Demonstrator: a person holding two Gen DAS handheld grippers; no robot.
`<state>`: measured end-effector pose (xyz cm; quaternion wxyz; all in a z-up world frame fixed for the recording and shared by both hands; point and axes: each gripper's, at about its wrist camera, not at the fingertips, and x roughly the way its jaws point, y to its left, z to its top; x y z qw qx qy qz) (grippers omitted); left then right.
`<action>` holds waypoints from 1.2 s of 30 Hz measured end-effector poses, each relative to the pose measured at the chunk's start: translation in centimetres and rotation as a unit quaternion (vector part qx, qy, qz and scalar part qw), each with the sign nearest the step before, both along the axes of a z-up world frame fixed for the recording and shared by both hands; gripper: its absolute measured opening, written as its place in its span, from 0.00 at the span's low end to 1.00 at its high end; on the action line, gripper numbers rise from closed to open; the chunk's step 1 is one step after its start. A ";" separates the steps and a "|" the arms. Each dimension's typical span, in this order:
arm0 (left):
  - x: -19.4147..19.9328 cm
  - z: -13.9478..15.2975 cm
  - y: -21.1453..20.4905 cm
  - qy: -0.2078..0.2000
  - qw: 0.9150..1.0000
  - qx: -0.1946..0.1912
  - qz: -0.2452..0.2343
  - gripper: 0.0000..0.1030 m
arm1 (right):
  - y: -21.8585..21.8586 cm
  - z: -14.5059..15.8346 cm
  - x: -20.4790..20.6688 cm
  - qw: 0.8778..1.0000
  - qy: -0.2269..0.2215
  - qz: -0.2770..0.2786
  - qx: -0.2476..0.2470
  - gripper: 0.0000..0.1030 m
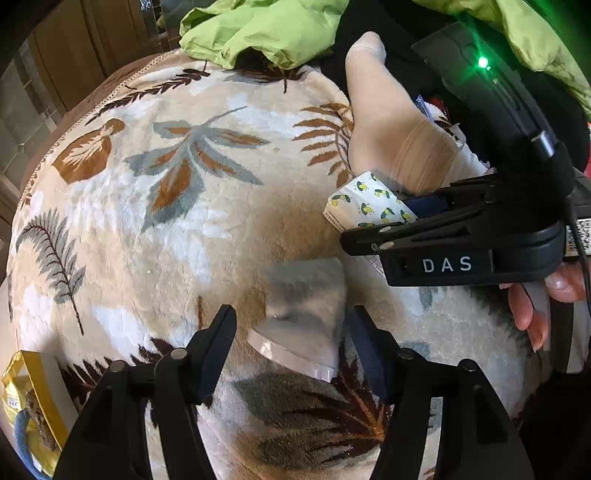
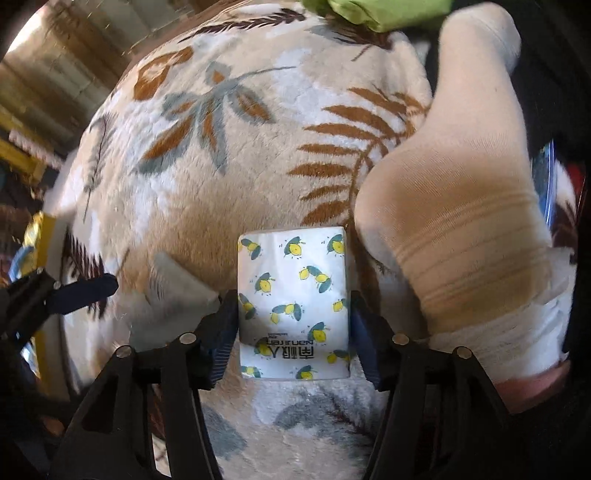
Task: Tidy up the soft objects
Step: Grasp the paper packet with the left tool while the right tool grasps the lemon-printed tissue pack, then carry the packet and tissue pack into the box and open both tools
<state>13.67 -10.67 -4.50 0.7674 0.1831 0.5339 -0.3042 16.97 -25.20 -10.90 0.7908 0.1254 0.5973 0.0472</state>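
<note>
Blanket (image 2: 192,192); right gripper (image 2: 293,325) clamps tissue pack (image 2: 293,295) — lettering right-wrist only.

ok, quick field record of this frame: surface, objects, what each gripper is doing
surface: plush leaf-print blanket
right gripper: shut on tissue pack, pads against both of its sides
tissue pack: white, lemon print, lying on the blanket
left gripper: open, a clear plastic piece between its fingers, grip not confirmed
sock: cream, beside the tissue pack on the right
green fabric: crumpled at the blanket's far edge
yellow package: at the left edge, off the blanket
</note>
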 end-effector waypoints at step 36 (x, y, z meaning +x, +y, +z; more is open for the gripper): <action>-2.1 -0.7 6.9 -0.006 0.992 0.005 0.129 0.49 | 4.4 2.2 -3.6 0.999 -0.039 0.019 0.003 0.50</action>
